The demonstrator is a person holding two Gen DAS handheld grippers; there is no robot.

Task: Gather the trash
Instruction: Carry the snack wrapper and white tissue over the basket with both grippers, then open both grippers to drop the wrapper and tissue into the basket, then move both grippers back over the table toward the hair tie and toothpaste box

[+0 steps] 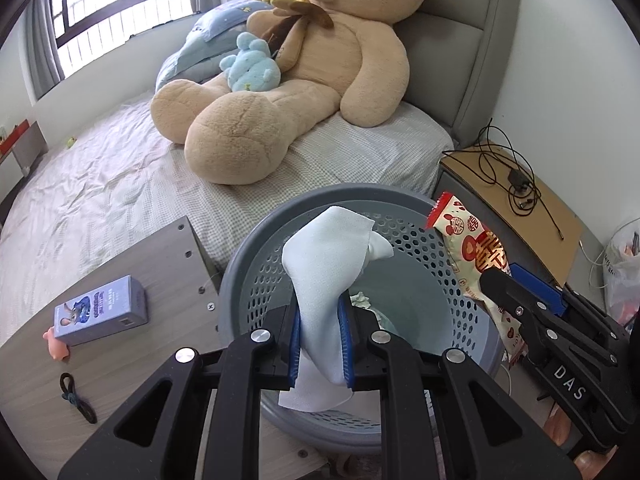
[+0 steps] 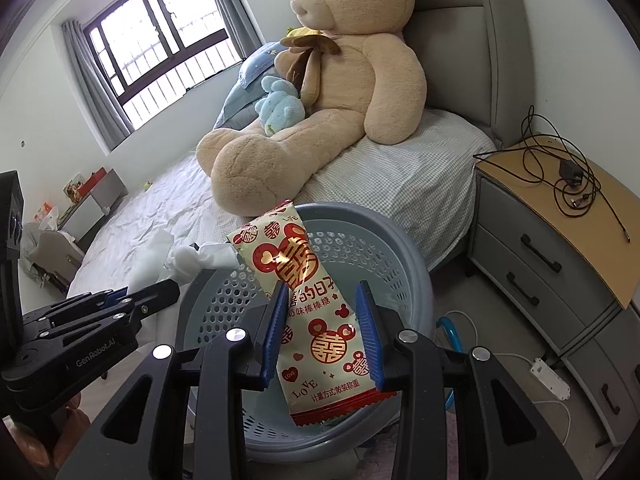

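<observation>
My left gripper [image 1: 319,312] is shut on a pale blue tissue [image 1: 326,264] and holds it over the grey perforated waste basket [image 1: 256,256]. My right gripper [image 2: 322,296] is shut on a cream and red candy wrapper [image 2: 316,308], held over the same basket [image 2: 404,256]. In the left wrist view the wrapper [image 1: 472,252] hangs at the basket's right rim, pinched by the right gripper [image 1: 496,280]. In the right wrist view the left gripper [image 2: 172,284] holds the tissue [image 2: 192,260] at the basket's left rim. Crumpled paper lies at the basket's bottom.
A bed with a big teddy bear [image 1: 296,80] lies behind the basket. A wooden table [image 1: 100,352] at left carries a blue box [image 1: 100,312], a pink toy and a hair tie. A nightstand [image 2: 560,232] with cables stands at right.
</observation>
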